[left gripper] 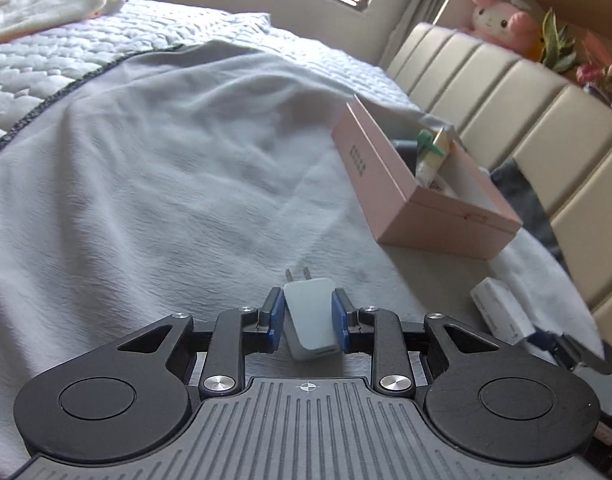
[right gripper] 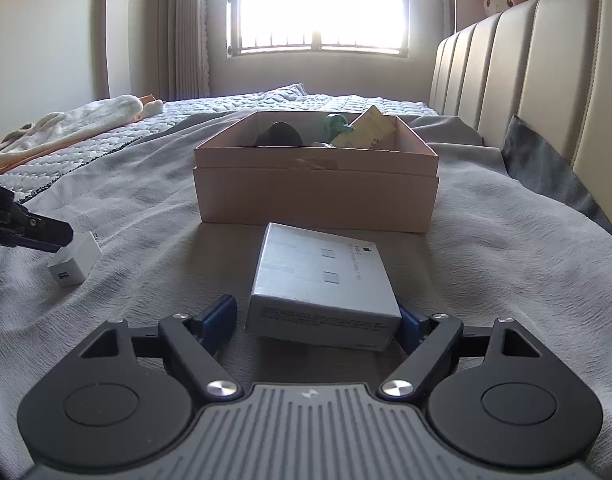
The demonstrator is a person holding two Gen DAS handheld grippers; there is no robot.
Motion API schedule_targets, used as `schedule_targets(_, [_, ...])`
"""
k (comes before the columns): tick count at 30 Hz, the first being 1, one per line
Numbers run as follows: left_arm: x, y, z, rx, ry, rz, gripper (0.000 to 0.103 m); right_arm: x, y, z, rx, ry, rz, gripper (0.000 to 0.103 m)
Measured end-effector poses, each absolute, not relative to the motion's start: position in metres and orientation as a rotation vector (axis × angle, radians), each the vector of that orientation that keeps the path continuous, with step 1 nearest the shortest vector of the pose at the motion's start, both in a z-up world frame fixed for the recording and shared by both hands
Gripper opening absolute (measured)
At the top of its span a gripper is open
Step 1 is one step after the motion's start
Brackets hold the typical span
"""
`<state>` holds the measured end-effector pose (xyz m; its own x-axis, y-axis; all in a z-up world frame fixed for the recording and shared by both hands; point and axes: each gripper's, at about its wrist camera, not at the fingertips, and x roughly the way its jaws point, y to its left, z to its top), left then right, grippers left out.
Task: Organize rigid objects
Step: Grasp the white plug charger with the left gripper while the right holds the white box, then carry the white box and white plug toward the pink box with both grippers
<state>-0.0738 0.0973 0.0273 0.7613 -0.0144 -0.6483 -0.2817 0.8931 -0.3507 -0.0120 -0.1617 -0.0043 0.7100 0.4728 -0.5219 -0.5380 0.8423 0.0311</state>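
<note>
Item one: my left gripper [left gripper: 308,314], blue-padded fingers [left gripper: 276,316] clamped on either side of a white charger [left gripper: 311,318], its two metal prongs pointing forward, away from me; the right wrist view shows the same charger [right gripper: 75,260] low over the grey blanket [left gripper: 178,168] with its socket end facing that camera. Item two: my right gripper [right gripper: 318,320], fingers [right gripper: 220,318] spread apart around the near end of a white carton [right gripper: 322,290] with small printed text; the right pad sits against the carton's corner, the left pad stands clear of it with a visible gap, and the carton lies on the blanket, slightly skewed. Item three: a pink box [right gripper: 316,196], open at the top, standing on the blanket just beyond the carton; inside it, a dark rounded object [right gripper: 280,135], a green piece [right gripper: 336,125] and a cream packet [right gripper: 366,130] leaning against the wall. Item four: a quilted bedspread [left gripper: 118,40] beyond the blanket, with a cream cloth [left gripper: 38,8] lying on it. Item five: a padded beige headboard [left gripper: 518,108] along the right, with a pink plush toy [left gripper: 496,16] on top of it. Item six: a barred window [right gripper: 318,8], brightly lit, at the far end of the bed.
</note>
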Motion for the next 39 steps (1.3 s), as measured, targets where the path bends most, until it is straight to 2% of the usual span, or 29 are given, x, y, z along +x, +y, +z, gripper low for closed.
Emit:
schedule_targets(2, [-0.068, 0.086, 0.025, -0.384, 0.688, 0.144, 0.038, -0.012, -0.162, -0.004, -0.125, 0.542, 0.563, 0.082])
schedule_targets(5, [-0.063, 0.079, 0.023, -0.332, 0.685, 0.153, 0.042, -0.012, -0.163, -0.004, -0.116, 0.543, 0.568, 0.082])
schedule_targets(7, [-0.058, 0.078, 0.019, -0.32, 0.722, 0.164, 0.036, -0.011, -0.164, -0.004, -0.111, 0.546, 0.573, 0.083])
schedule_targets(20, [-0.057, 0.081, 0.009, -0.321, 0.73, 0.144, 0.037, -0.008, -0.158, -0.004, -0.135, 0.578, 0.574, 0.086])
schedule_targets(33, [-0.062, 0.079, 0.004, -0.284, 0.684, 0.116, 0.037, 0.008, -0.147, 0.002, -0.194, 0.729, 0.637, 0.103])
schedule_targets(37, [-0.067, 0.081, 0.0, -0.297, 0.651, 0.103, 0.038, 0.004, -0.152, 0.009, -0.182, 0.754, 0.629, 0.101])
schedule_targets(39, [-0.068, 0.084, -0.002, -0.314, 0.637, 0.095, 0.038, -0.004, -0.158, 0.017, -0.162, 0.733, 0.599, 0.095])
